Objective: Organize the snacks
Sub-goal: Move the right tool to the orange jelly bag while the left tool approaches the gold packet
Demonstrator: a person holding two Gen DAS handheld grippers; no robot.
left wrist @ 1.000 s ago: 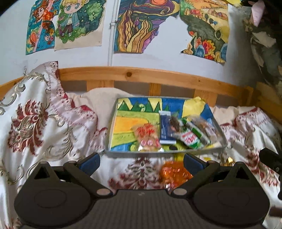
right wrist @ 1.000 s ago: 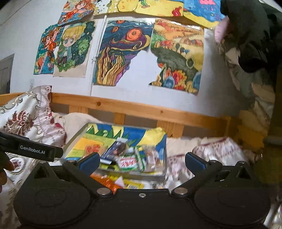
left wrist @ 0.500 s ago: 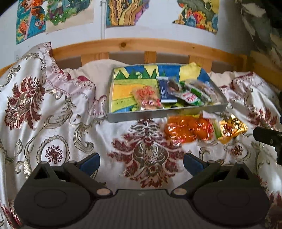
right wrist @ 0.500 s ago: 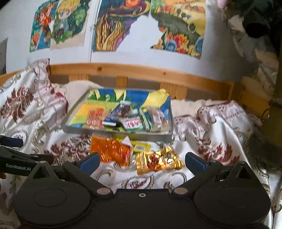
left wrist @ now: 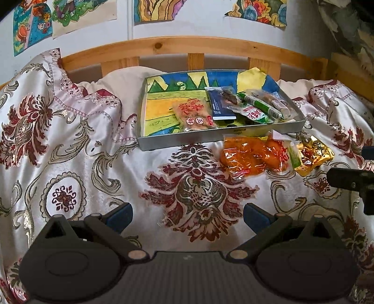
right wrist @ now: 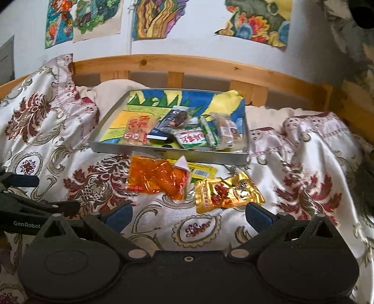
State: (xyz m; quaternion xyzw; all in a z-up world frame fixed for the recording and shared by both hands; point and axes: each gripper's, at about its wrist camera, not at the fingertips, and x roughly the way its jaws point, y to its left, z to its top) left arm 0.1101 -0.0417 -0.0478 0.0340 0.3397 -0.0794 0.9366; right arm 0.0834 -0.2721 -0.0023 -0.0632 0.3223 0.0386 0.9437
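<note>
A grey metal tray (left wrist: 177, 141) (right wrist: 121, 149) with a painted lining sits on the bedspread and holds several snack packets. Just in front of it lie an orange packet (left wrist: 250, 157) (right wrist: 154, 177), a gold packet (left wrist: 313, 156) (right wrist: 228, 191) and a yellow-green packet (right wrist: 202, 171) partly under the orange one. My left gripper (left wrist: 188, 215) hangs open over the bedspread, well short of the tray and left of the orange packet. My right gripper (right wrist: 189, 214) is open too, with the gold packet just beyond its fingertips. Neither holds anything.
A wooden bed rail (left wrist: 187, 46) runs behind the tray, under a wall of paintings (right wrist: 152, 18). The patterned bedspread (left wrist: 70, 152) rises in a fold at the left. Dark cloth (right wrist: 360, 35) hangs at the right. The right gripper's body (left wrist: 350, 180) shows at the left view's right edge.
Both grippers have tilted down and pulled back from the tray. The loose orange and gold packets in front of it have come into full view. Both stay open.
</note>
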